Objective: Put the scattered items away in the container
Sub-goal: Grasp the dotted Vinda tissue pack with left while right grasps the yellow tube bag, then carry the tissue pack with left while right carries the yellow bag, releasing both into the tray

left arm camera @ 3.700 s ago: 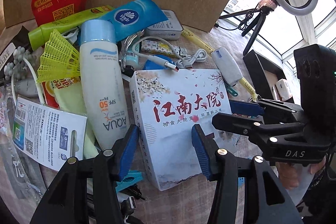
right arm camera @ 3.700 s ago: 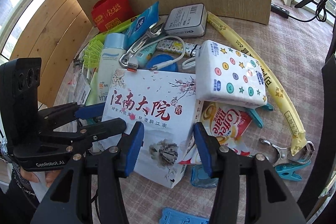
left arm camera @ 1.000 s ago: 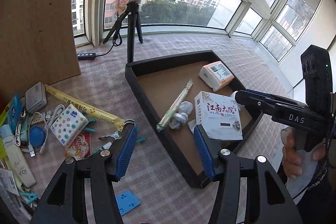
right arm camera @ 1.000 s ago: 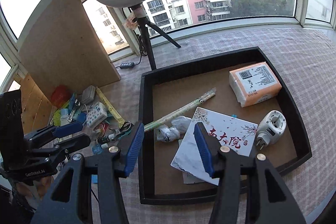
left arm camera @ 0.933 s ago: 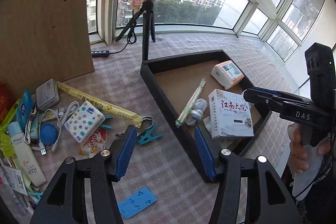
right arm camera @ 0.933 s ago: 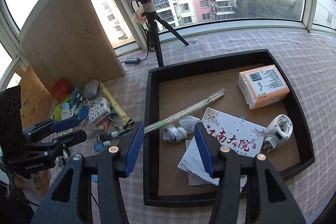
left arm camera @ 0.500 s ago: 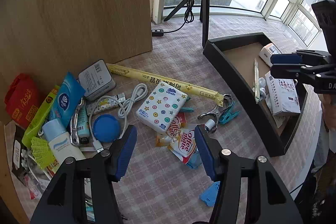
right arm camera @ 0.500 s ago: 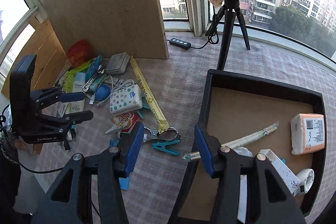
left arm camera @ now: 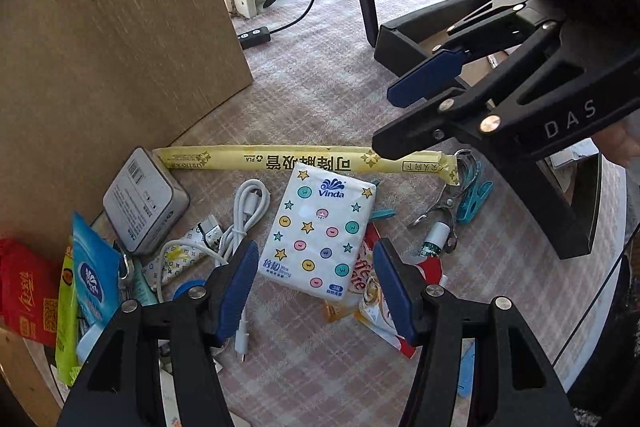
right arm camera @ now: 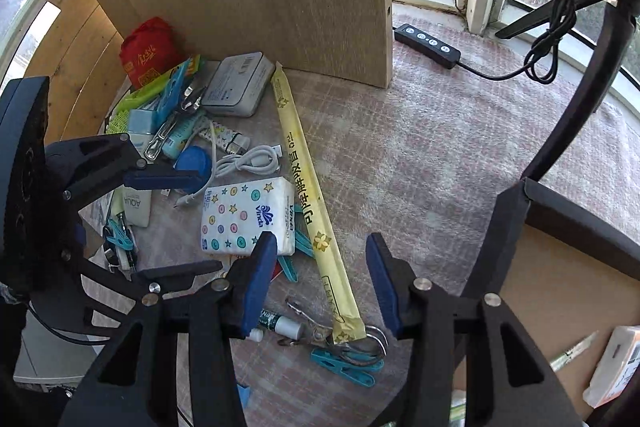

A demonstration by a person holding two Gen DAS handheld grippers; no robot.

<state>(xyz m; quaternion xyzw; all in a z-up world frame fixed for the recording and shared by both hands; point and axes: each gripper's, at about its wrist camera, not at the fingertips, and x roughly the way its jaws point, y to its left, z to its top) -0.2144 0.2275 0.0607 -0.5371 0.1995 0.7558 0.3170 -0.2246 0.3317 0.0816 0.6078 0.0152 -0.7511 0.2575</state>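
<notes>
Most of the tidying is not yet done, judging by the heap on the tabletop [right arm camera: 440, 155]. The black container [right arm camera: 508, 227] holds only a few things: an orange-and-white pack [right arm camera: 612, 367] and a long thin wrapped stick show at its edge. Outside it lie the star-patterned tissue pack [left arm camera: 320, 235], the long yellow sleeve [left arm camera: 304, 159], a white cable [left arm camera: 244, 215], a grey tin [left arm camera: 144, 201], a coffee sachet [left arm camera: 368, 291], clips and more (all near the wooden board).

The left gripper [left arm camera: 316, 283] hangs wide and empty over the tissue pack, which sits between its blue pads without contact. The right gripper [right arm camera: 322, 281] is also empty; its jaws have just been closing somewhat, with nothing gripped, above the yellow sleeve's end.
</notes>
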